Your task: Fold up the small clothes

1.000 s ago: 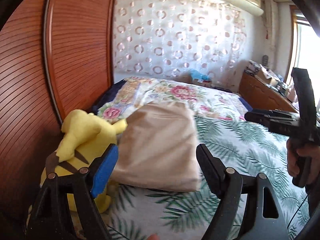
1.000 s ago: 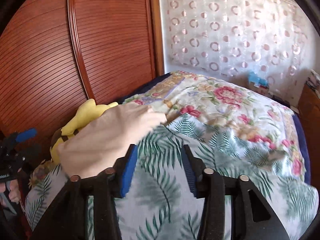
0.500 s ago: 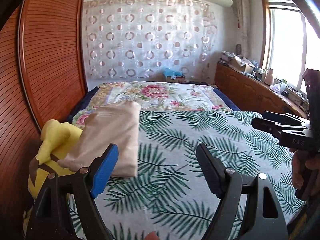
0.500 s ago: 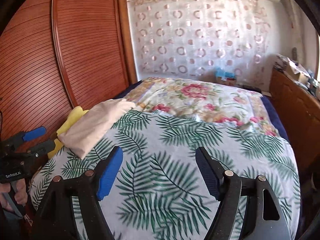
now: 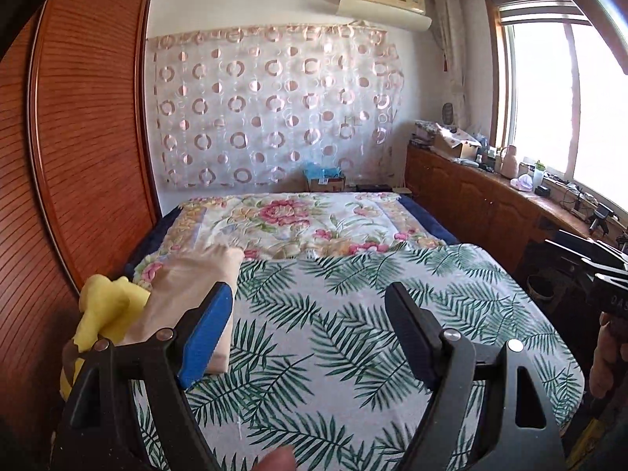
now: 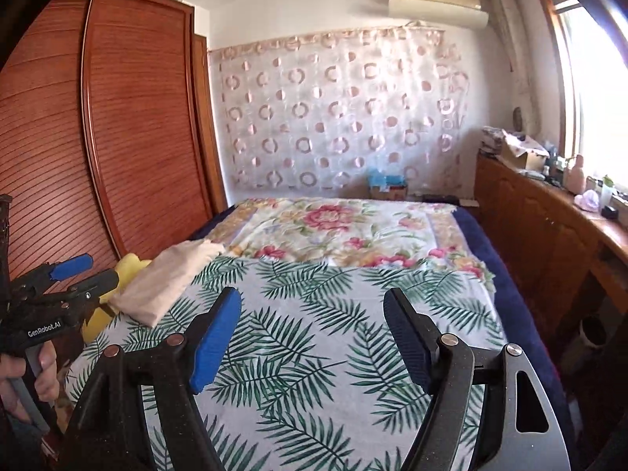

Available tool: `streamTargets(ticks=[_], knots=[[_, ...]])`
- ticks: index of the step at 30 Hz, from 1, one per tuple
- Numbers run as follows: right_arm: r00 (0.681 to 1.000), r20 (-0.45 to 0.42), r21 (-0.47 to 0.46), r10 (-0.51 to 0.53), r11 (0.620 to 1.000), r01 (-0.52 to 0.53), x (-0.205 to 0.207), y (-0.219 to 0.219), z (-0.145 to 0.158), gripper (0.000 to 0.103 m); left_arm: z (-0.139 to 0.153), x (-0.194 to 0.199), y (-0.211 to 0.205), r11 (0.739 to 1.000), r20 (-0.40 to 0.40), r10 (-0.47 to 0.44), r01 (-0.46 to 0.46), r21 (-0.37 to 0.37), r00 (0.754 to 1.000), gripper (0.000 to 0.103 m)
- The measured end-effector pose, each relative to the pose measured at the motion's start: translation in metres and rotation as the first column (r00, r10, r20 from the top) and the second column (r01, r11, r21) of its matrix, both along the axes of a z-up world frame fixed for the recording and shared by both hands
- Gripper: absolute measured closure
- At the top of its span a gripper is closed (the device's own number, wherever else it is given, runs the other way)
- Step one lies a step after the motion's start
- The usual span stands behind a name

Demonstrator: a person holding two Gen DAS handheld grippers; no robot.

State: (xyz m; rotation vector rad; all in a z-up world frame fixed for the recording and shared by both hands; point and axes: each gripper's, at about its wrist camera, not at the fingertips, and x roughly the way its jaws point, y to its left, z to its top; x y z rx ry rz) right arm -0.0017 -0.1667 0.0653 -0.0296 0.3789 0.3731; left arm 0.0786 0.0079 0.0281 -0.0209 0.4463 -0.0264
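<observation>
Left gripper [image 5: 308, 337]: black two-finger clamp, one blue pad and one black; jaws spread wide, nothing between them, held above the bed.

Right gripper [image 6: 312, 337]: same make; jaws spread wide, empty, over the near part of the bed. Its front also shows at the right edge of the left wrist view, gripped by a hand [image 5: 606, 357].

Left hand [image 6: 27, 373]: wrapped round the left gripper's handle, at the lower left of the right wrist view.

Folded beige fabric garment [image 6: 168, 278]: a flat oblong lying at the left edge of the bed, resting partly on the plush toy, its far end reaching the floral quilt. Apart from both grippers.

Yellow plush toy [image 5: 106, 310]: wedged between the garment and the wardrobe, at the bed's left side.

White bedsheet printed with green palm leaves [image 6: 314, 353]: covers the near half of the bed, bare under both grippers.

Cream quilt with pink flowers [image 6: 337, 227]: covers the far half.

Reddish-brown slatted wooden wardrobe [image 6: 129, 125]: stands along the left side.
</observation>
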Motion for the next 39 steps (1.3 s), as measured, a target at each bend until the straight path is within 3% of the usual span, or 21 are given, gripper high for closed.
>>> streamTargets(ticks=[7,12,19,39], knots=[[0.997,0.065,0.017,-0.045,0.999,0.044,-0.035,-0.003,0.013,0.026,0.026,-0.016,-0.008,1.000,0.072,-0.001,0.001,0.003,0.997,0.022],[0.995,0.082,0.014,-0.057,0.998,0.056,-0.041,-0.004,0.009,0.026,0.028,-0.020,-0.011,1.000,0.072,-0.011,0.011,0.004,0.997,0.022],[0.995,0.077,0.017,-0.063,0.998,0.062,-0.022,0.000,-0.002,0.026,0.029,-0.023,-0.010,1.000,0.073,-0.007,0.006,0.006,0.997,0.022],[0.995,0.077,0.011,-0.065,0.998,0.064,-0.013,-0.010,0.004,0.026,0.030,-0.025,-0.007,1.000,0.076,-0.006,0.005,0.004,0.997,0.022]])
